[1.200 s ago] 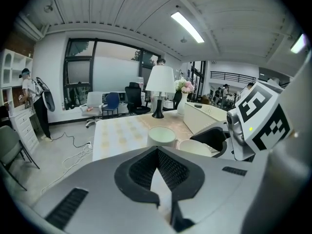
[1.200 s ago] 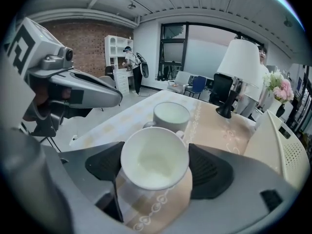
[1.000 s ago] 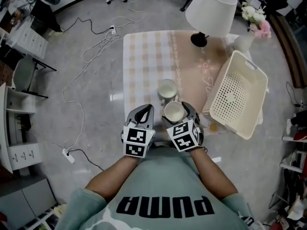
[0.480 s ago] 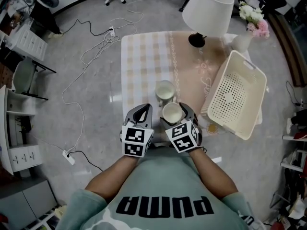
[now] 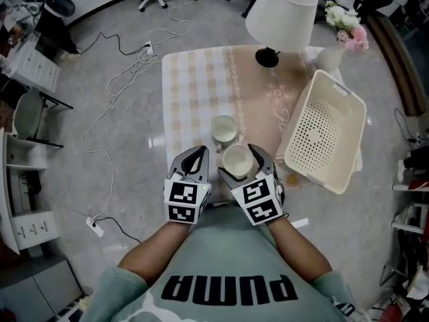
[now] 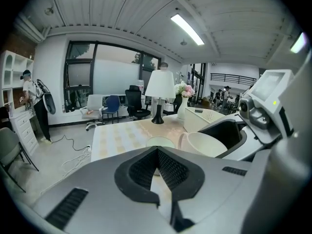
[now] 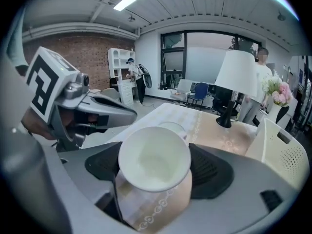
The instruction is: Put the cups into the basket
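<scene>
A grey office floor strewn with cables surrounds a small counter (image 5: 194, 86) under a checked cloth, with a white lamp (image 5: 281, 9) at its far end. The white perforated basket (image 5: 342, 146) lies at the counter's right edge, partly overhanging it, its long axis running away from the person. The right gripper (image 5: 240, 163), nearest the basket, has its jaws closed on the sides of a cream cup (image 7: 155, 162), whose mouth faces up; the basket sits just to the right of this cup and a little farther out, so the carry looks like a short sideways reach. A second cup (image 5: 224, 129) stands on the counter left of the basket, just beyond the held one. The left gripper (image 5: 193, 158), farther from the basket, points the same way, its jaws pressed together on nothing. Both hands sit close to the torso.
</scene>
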A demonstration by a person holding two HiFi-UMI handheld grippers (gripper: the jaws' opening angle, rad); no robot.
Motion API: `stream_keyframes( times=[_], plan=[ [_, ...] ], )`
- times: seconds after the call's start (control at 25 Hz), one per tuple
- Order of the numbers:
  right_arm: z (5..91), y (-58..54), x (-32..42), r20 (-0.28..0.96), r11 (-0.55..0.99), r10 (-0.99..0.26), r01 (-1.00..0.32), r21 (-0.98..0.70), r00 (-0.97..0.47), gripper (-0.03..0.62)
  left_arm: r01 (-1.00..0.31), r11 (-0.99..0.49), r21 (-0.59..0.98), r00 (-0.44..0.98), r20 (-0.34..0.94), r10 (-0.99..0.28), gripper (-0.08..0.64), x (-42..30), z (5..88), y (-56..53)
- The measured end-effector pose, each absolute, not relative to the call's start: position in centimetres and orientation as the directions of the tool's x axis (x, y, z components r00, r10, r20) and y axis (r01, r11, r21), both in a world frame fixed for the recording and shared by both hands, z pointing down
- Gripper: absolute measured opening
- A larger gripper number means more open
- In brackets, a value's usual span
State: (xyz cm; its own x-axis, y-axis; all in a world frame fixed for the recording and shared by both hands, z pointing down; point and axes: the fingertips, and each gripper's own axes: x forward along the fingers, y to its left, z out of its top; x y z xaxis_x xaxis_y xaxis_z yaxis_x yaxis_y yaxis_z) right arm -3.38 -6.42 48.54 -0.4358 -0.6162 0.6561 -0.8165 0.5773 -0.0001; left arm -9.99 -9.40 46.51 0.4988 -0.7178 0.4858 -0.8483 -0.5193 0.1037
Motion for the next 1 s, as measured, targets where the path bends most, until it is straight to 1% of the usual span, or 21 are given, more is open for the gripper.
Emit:
stream_keyframes(
  times=[0.2, 0.36, 0.6, 0.8, 1.0],
  plan=[
    [44.1, -7.4, -2.8, 0.613, 0.565, -0.651, -0.825, -0.002, -0.448, 0.391, -0.841, -0.531, 0.105, 0.516, 0.448, -0.730, 0.002, -9.0, 44.3, -10.6],
    [40.8, -8.4, 0.2, 0.575, 0.560, -0.682, -0.829, 0.010, -0.453, 0.391, -0.834, -0.542, 0.100, 0.532, 0.408, -0.742, 0.002, -5.9, 41.8, -11.9],
    [36.4, -9.6, 3.1, 0.521, 0.522, -0.741, -0.852, 0.050, -0.423, 0.391, -0.794, -0.596, 0.121, 0.592, 0.377, -0.712, 0.002, -2.4, 39.6, -12.2],
    [35.7, -10.9, 8.8, 0.521, 0.467, -0.776, -0.879, 0.098, -0.354, 0.391, -0.758, -0.641, 0.120, 0.633, 0.376, -0.677, 0.002, 2.2, 39.2, -12.3],
    [36.4, -11.8, 13.6, 0.534, 0.428, -0.789, -0.895, 0.124, -0.304, 0.391, -0.746, -0.658, 0.098, 0.641, 0.374, -0.671, 0.002, 5.6, 39.1, -13.0]
  ],
)
